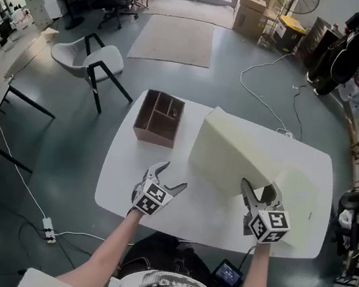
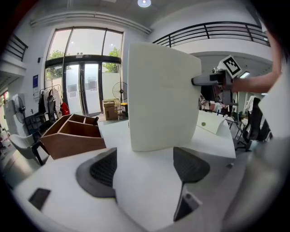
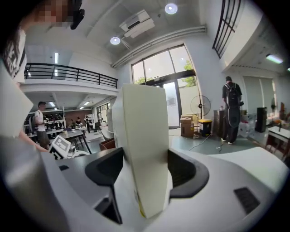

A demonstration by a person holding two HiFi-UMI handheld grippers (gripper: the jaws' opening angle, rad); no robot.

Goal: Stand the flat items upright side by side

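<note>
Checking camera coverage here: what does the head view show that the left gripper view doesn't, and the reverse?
Head view only: the person's left forearm and the floor rug. Left gripper view only: a balcony railing and a ceiling light. Both: the upright cream slab, the right gripper closed on its edge, and the wooden organizer on the white table.

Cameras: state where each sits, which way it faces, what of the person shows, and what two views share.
Head view: on the person's head, looking steeply down at the table; forearms, left gripper and right gripper show.
Left gripper view: rides the left gripper, facing the foam panel; its open fingers show.
Right gripper view: rides the right gripper, looking along fingers clamping that panel's edge.
Shared: both gripper views show the panel.
</note>
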